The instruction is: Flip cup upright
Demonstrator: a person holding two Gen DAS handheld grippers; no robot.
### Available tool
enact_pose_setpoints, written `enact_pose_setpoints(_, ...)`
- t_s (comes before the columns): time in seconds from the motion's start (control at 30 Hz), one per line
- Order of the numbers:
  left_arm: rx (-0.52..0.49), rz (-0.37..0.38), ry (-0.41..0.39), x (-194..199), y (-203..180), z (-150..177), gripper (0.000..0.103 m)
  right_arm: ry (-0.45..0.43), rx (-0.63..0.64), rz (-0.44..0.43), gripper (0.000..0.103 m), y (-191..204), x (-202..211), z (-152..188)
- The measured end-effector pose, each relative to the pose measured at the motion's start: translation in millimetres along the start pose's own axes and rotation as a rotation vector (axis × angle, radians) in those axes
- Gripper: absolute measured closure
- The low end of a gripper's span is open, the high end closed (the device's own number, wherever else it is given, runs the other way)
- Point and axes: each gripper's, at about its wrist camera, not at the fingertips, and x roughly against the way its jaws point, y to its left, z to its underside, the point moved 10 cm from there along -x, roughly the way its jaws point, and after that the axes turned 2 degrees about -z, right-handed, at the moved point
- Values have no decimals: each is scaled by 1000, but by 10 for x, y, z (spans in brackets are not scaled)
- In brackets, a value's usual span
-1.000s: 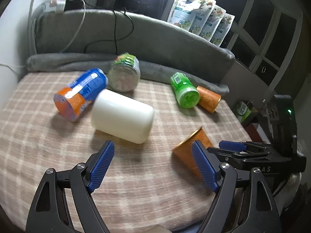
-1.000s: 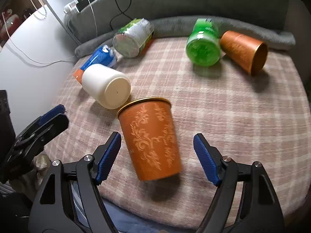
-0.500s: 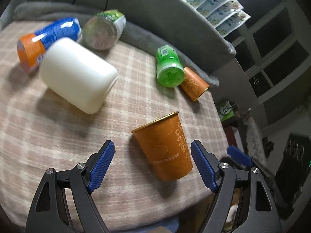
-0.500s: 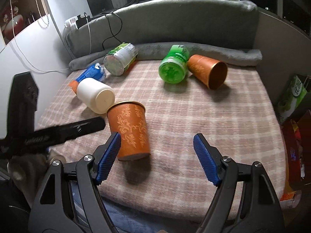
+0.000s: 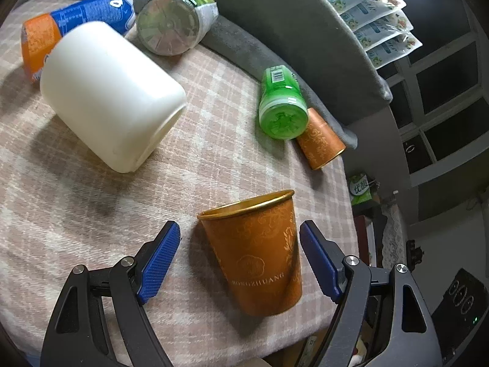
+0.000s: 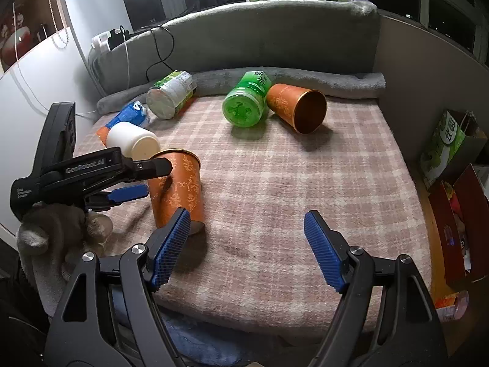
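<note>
An orange cup with gold patterns (image 5: 262, 250) stands upright near the front edge of the plaid cloth, mouth up; it also shows in the right wrist view (image 6: 177, 189). My left gripper (image 5: 238, 260) is open, its blue pads on either side of the cup without touching it. My right gripper (image 6: 247, 247) is open and empty, to the right of the cup and drawn back. A second orange cup (image 5: 321, 143) lies on its side at the back right, also in the right wrist view (image 6: 298, 110).
A white jar (image 5: 110, 94), a blue-orange can (image 5: 73, 21), a green-labelled can (image 5: 174, 21) and a green bottle (image 5: 281, 107) lie on the cloth. A grey cushion (image 6: 275, 39) runs along the back. Boxes (image 6: 449, 143) stand beyond the right edge.
My right gripper has let go of the cup and pulled back. My left gripper has swung over so that its open jaws straddle the upright cup.
</note>
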Motion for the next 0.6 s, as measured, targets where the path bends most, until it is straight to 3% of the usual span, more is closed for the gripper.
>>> enact_pose_setpoints(0.37,20,12,18,-106,-9,-47,24,9,-12,15,24,-108,-43,61)
enact_pose_setpoints(0.6,2,10,-12,-69,-54,-92,31,11,-7,26,23,-126,-77,80)
